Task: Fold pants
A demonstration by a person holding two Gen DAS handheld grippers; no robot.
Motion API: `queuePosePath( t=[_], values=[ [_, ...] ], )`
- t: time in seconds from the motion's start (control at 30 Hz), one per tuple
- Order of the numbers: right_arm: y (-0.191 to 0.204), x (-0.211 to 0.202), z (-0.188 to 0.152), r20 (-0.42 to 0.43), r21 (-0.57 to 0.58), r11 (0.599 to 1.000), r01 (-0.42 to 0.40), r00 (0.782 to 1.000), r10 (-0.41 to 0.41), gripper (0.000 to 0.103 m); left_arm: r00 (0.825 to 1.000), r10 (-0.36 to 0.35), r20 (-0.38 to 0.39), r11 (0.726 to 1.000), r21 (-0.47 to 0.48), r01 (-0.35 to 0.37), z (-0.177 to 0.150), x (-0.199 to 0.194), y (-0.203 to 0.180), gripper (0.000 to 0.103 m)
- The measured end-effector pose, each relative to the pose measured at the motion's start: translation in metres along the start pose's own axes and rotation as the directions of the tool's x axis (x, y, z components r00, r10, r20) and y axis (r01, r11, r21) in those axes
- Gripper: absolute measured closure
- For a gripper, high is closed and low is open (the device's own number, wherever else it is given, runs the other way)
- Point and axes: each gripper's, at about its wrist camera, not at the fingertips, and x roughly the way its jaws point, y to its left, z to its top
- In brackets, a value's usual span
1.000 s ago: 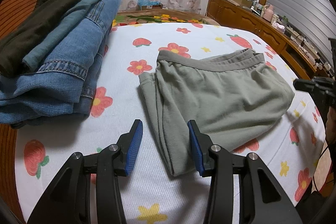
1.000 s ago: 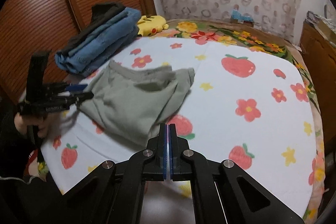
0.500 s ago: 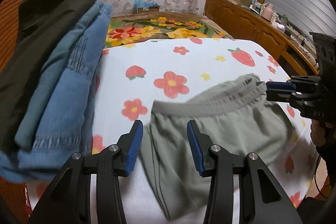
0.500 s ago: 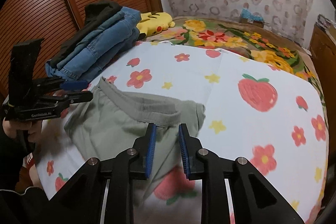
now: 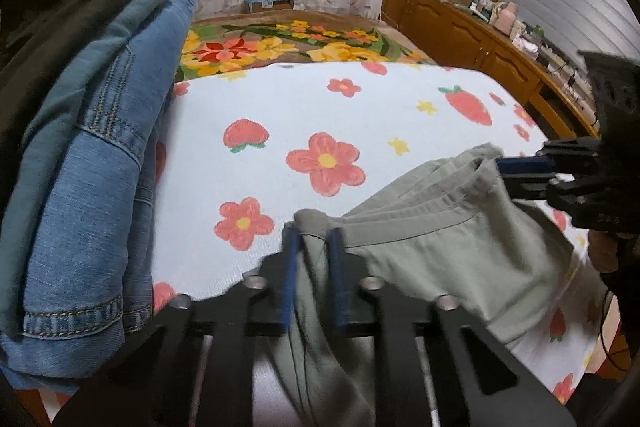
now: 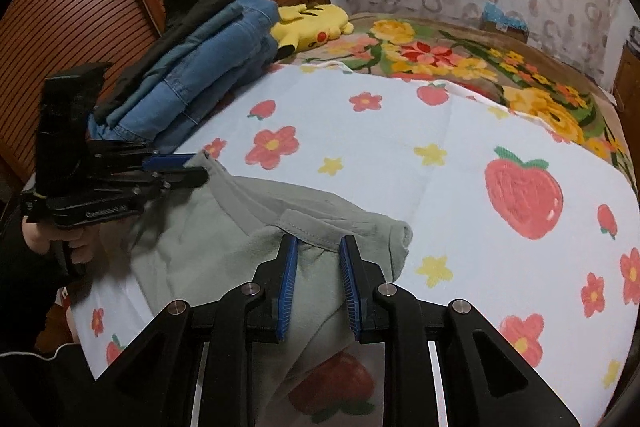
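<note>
Your left gripper point(image 5: 314, 241) has just been closing and pinches the green pants point(image 5: 440, 259) waistband corner; your right gripper point(image 6: 318, 251) straddles the other end, pads apart.

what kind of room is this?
Most likely a bedroom: a bed under a strawberry-print sheet, a yellow plush toy by stacked folded jeans, and a cluttered wooden dresser.

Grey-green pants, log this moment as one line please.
stage: gripping waistband | left gripper: just closed on grey-green cotton pants | right gripper: open astride waistband | folded jeans stack: beside
</note>
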Motion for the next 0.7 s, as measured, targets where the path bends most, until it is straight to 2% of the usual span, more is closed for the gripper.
queuePosePath(
  t=[0.03,0.07,0.1,0.2,0.27,0.33,0.47,0.53,0.6,0.7],
  values=[
    [0.001,0.0,0.001,0.003,0.001,1.0,-0.01,1.0,0.01,0.085,1.0,0.0,0.015,1.0,-0.003,0.0,0.0,-0.004,0.0,0.096],
    [0.0,0.0,0.002,0.01,0.004,1.0,-0.02,1.0,0.02,0.096,0.999,0.005,0.032,1.0,-0.005,-0.005,0.001,-0.007,0.0,0.098],
    [0.001,-0.002,0.002,0.022,0.004,1.0,-0.013,1.0,0.013,0.098,0.998,0.009,0.054,1.0,-0.007,-0.009,0.001,-0.013,0.001,0.098],
    [0.003,-0.014,0.003,0.099,0.008,1.0,0.021,0.995,-0.021,0.101,0.993,0.028,0.115,0.999,-0.05,-0.022,0.003,-0.028,0.008,0.098],
    [0.001,-0.02,0.004,0.146,0.031,0.998,0.048,0.988,-0.052,0.101,0.992,0.055,0.117,0.997,-0.064,-0.048,0.004,-0.029,0.013,0.098],
    [0.001,-0.018,0.005,0.143,0.044,0.998,0.052,0.988,-0.058,0.101,0.994,0.05,0.096,0.997,-0.068,-0.044,0.003,-0.025,0.014,0.098],
    [0.003,-0.005,0.003,0.085,0.055,0.996,0.073,0.993,-0.078,0.101,0.997,0.059,0.048,0.997,-0.053,-0.056,0.001,-0.016,0.009,0.097],
    [0.004,-0.007,0.006,0.085,0.057,0.996,0.069,0.994,-0.074,0.101,0.998,0.052,0.038,0.997,-0.059,-0.05,0.0,-0.015,0.008,0.093],
    [0.005,-0.013,0.007,0.096,0.063,0.996,0.067,0.993,-0.073,0.096,0.998,0.048,0.035,0.997,-0.059,-0.046,-0.001,-0.017,0.007,0.087],
    [0.006,-0.025,0.006,0.11,0.065,0.995,0.076,0.99,-0.083,0.093,0.998,0.042,0.037,0.998,-0.049,-0.04,-0.004,-0.021,0.004,0.067]
  ],
)
